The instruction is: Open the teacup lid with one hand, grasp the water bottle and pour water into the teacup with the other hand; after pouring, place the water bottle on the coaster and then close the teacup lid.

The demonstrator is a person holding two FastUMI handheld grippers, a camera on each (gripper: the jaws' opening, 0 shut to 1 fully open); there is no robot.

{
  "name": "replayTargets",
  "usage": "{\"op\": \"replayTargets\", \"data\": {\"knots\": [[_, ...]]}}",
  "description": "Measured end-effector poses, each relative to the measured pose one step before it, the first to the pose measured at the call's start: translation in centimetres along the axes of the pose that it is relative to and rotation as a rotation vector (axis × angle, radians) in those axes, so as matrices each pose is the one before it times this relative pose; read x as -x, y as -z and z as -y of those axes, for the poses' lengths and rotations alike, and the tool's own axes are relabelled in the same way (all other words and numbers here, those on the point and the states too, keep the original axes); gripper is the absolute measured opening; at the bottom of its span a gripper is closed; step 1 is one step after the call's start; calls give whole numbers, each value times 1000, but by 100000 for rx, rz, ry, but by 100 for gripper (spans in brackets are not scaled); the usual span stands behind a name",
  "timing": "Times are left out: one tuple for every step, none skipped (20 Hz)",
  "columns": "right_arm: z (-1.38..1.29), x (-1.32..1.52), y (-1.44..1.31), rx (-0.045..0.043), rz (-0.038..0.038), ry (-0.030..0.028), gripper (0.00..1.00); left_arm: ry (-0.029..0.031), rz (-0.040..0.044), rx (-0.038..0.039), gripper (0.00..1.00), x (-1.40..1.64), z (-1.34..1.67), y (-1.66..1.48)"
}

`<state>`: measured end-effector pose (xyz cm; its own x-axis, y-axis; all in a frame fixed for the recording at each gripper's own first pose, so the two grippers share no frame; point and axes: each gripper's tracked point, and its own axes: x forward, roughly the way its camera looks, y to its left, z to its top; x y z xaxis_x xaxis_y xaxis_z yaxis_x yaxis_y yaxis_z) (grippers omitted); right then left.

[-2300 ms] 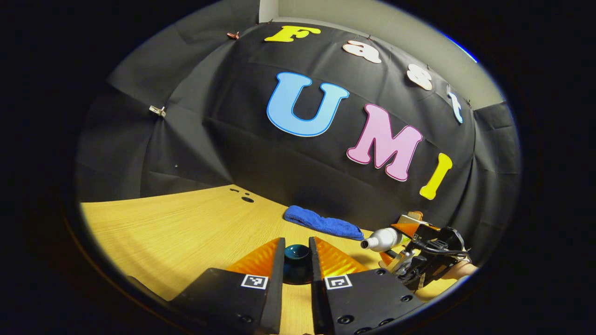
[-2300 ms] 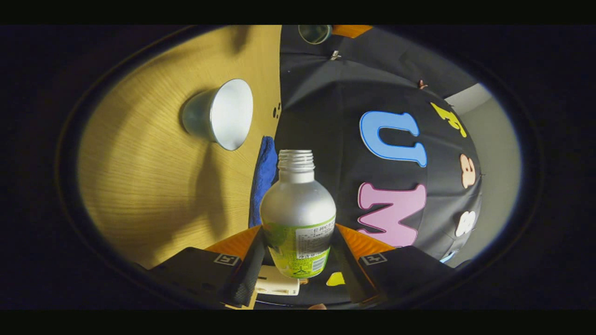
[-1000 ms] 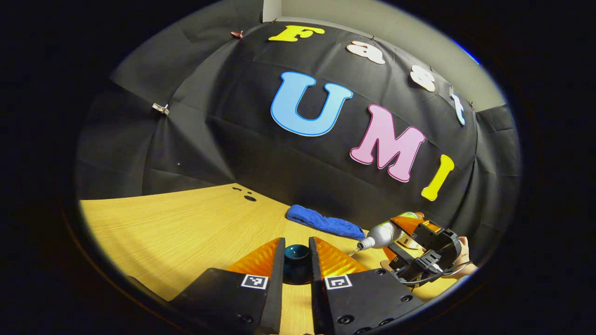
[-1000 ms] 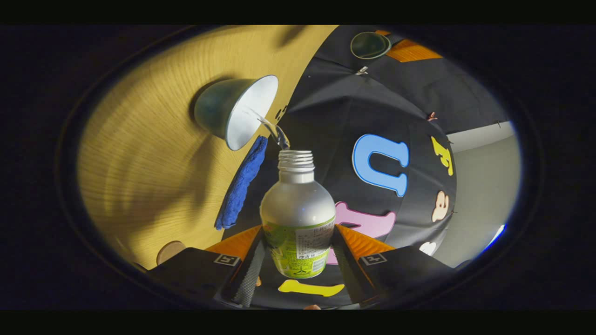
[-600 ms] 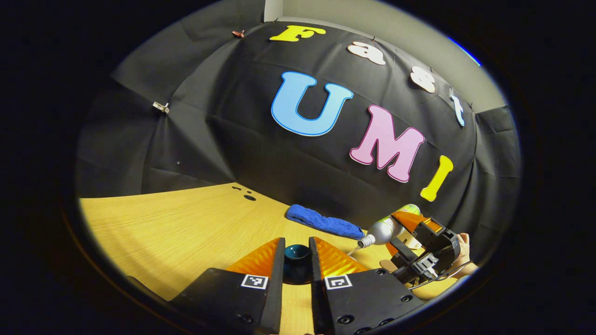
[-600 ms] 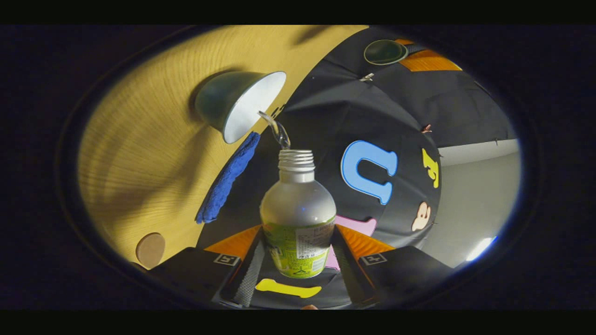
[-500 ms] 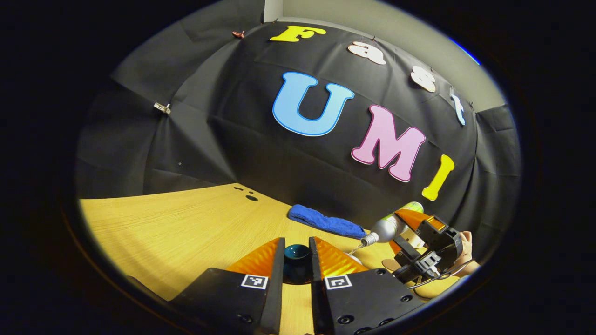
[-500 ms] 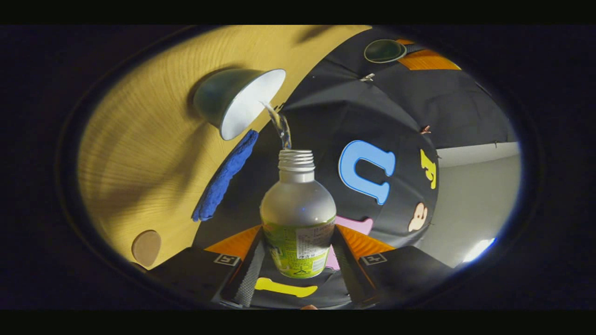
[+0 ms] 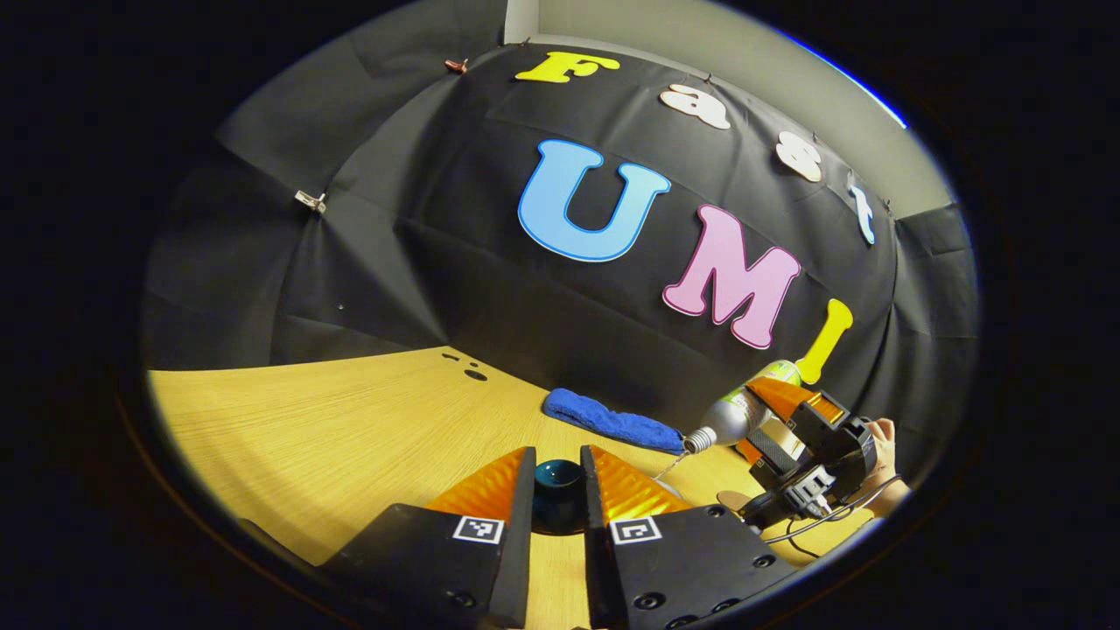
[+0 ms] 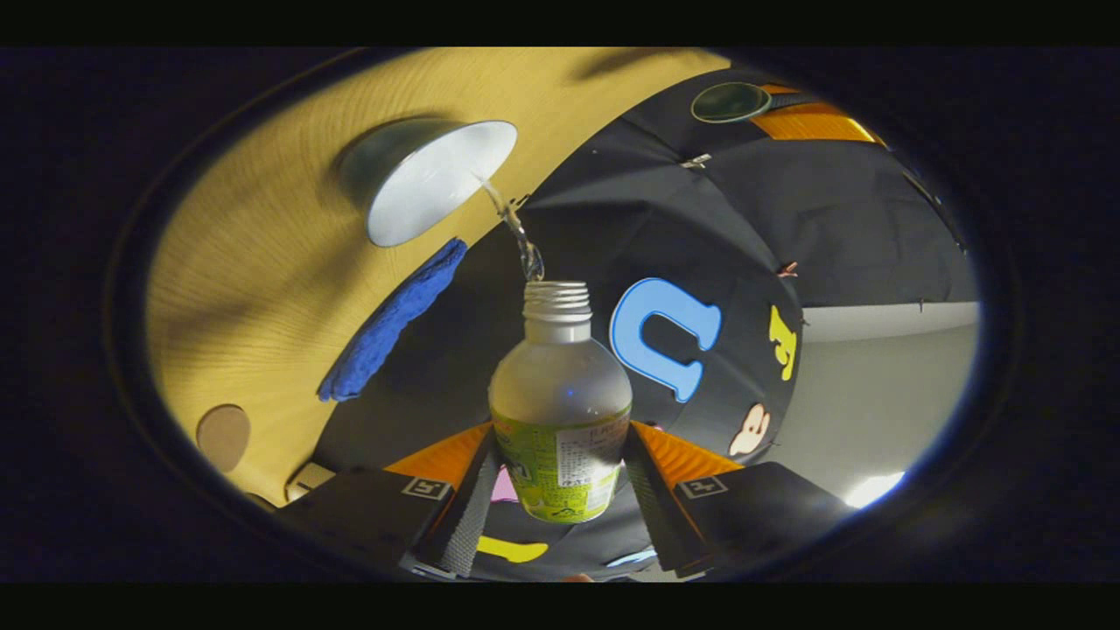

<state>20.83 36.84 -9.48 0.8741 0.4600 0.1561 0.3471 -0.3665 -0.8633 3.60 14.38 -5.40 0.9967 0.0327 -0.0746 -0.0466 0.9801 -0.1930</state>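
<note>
My left gripper (image 9: 557, 457) is shut on the dark blue knob of the teacup lid (image 9: 558, 488) and holds it above the table. In the right gripper view the lid (image 10: 731, 102) hangs at the top edge. My right gripper (image 10: 560, 435) is shut on the silver water bottle (image 10: 560, 385) with its green label, tipped mouth-down. A thin stream of water (image 10: 514, 232) runs from its open mouth into the teacup (image 10: 420, 179), which has a white inside. In the left gripper view the tilted bottle (image 9: 733, 411) is at the right. The round coaster (image 10: 223, 435) lies on the table.
A folded blue cloth (image 9: 612, 422) lies on the wooden table (image 9: 332, 429) by the black back wall, between cup and coaster in the right gripper view. A hand (image 9: 884, 446) holds the right gripper. Small dark holes (image 9: 475, 374) mark the tabletop at the back.
The bottle has tipped steadily further over and water has begun to stream into the cup. The left gripper has hardly moved with the lid.
</note>
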Motion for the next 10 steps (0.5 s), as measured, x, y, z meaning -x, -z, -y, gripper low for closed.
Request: {"op": "replayTargets", "data": {"knots": [[-254, 35, 143, -961, -82, -135, 78, 161, -32, 427, 30, 16, -54, 105], [-96, 156, 92, -644, 214, -213, 78, 218, -72, 538, 30, 38, 27, -15], [26, 74, -332, 1072, 742, -14, 78, 283, 11, 184, 30, -28, 29, 17], [-22, 70, -63, 2001, 583, 153, 78, -38, 121, -156, 30, 77, -18, -21], [-142, -44, 41, 1662, 391, -446, 78, -47, 48, -86, 30, -67, -129, -26], [-273, 18, 53, 1239, 654, -546, 78, 239, 119, 110, 30, 10, 82, -21], [129, 74, 75, 994, 685, -280, 78, 235, 38, 166, 30, 86, 67, -79], [66, -3, 54, 862, 612, -8, 78, 240, 78, 111, 30, 16, 24, 45], [288, -175, 74, 775, 967, 108, 78, -19, 57, -82, 30, 60, -60, -9], [263, -23, -21, 740, 1235, 273, 78, -62, 88, -9, 30, -16, -103, -50]]}}
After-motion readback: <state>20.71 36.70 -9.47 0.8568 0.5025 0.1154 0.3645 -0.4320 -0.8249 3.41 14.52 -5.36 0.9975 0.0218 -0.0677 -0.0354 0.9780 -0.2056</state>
